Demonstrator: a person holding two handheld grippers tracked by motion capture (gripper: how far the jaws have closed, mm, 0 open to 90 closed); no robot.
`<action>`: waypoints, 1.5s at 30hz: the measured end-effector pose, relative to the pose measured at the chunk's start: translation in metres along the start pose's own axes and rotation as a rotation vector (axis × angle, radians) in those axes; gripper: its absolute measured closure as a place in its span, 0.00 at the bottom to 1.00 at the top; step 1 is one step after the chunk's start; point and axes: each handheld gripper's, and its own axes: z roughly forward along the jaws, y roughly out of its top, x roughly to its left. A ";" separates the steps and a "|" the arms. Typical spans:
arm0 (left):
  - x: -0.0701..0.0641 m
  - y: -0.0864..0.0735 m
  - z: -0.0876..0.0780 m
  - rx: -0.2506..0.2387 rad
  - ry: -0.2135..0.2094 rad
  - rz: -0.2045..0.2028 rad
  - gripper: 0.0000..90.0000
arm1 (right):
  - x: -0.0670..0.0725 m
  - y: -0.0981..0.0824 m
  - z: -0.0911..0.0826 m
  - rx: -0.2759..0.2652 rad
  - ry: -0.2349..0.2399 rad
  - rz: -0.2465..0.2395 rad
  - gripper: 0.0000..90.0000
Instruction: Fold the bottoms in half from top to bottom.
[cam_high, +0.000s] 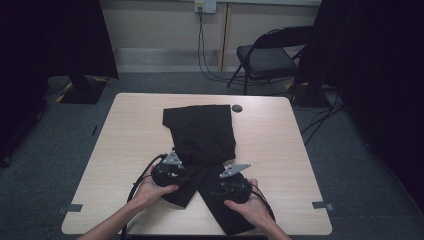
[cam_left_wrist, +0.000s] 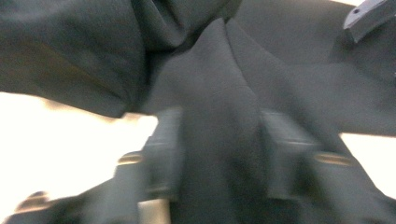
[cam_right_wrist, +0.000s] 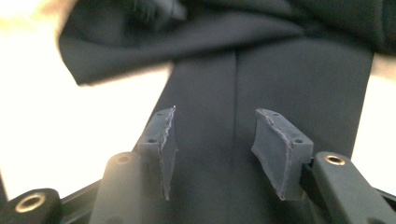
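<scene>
Black trousers (cam_high: 202, 135) look light, limp, slippery: pinch a leg hem; left hand-held gripper (cam_left_wrist: 219, 154) and right hand-held gripper (cam_right_wrist: 212, 149) both part-open, gripping nothing.

Matt black cloth trousers (cam_high: 205, 135), pale wood-look table (cam_high: 135, 130)

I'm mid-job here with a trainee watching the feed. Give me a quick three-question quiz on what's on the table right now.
1. True or false: the black trousers lie on the wooden table.
2. Which leg does the right claw point along? A) the one running to the near edge on the person's right B) the one angled toward the left claw C) neither
3. What small dark round thing sits by the far edge of the table?

Key:
1. True.
2. A; its jaws stand apart over that leg, gripping nothing.
3. A small dark disc; what it is cannot be told.
</scene>
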 end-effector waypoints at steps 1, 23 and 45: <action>0.001 0.000 -0.001 -0.008 -0.006 -0.009 0.85 | -0.002 -0.003 0.004 0.010 -0.001 -0.007 0.51; 0.002 0.081 -0.051 -0.253 -0.131 -0.069 0.98 | 0.092 0.043 0.020 -0.114 0.348 -0.077 0.85; 0.000 0.033 -0.045 -0.197 -0.178 -0.111 0.69 | -0.017 0.012 -0.035 -0.186 -0.041 0.084 0.53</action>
